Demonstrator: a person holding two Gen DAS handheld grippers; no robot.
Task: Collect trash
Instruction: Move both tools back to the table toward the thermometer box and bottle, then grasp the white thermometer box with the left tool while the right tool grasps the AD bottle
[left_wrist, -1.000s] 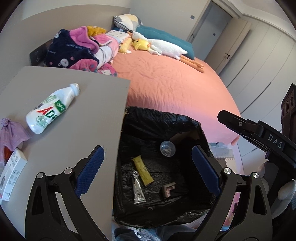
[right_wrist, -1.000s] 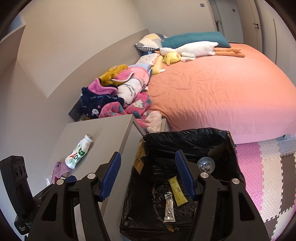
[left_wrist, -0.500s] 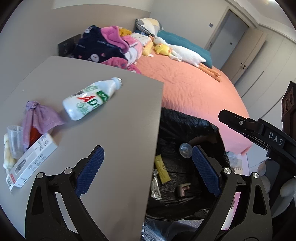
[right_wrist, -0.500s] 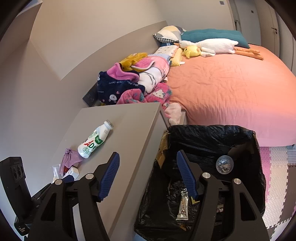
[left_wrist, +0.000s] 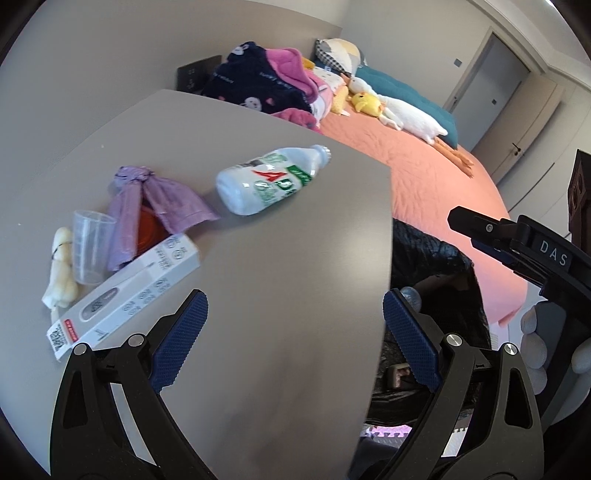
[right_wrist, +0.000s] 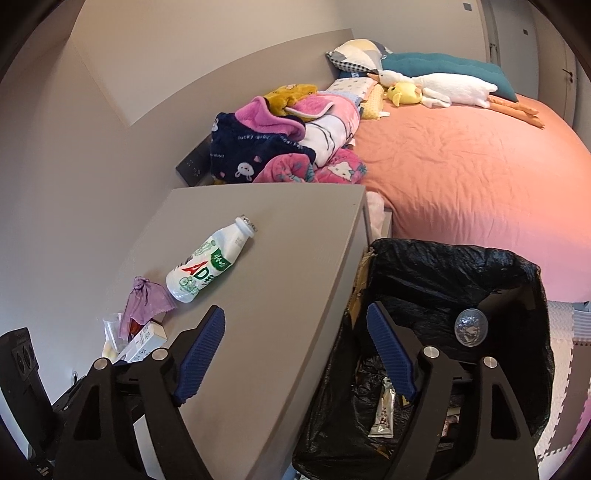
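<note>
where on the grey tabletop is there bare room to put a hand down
The near half of the tabletop is bare, from the box across to the edge beside the bin; so is the far strip behind the bottle. The left side is crowded: purple bag, clear cup, box.

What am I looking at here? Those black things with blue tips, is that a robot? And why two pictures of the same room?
No robot: a person holds hand tongs, each carrying a camera looking along its fingers. One picture is from the left tongs, one from the right tongs. Both are open and hold nothing; the right have just been opening. On the grey bedside table lie a white bottle, a purple cloth, a clear cup and a white box. Beside it stands a black-lined bin with trash inside.
</note>
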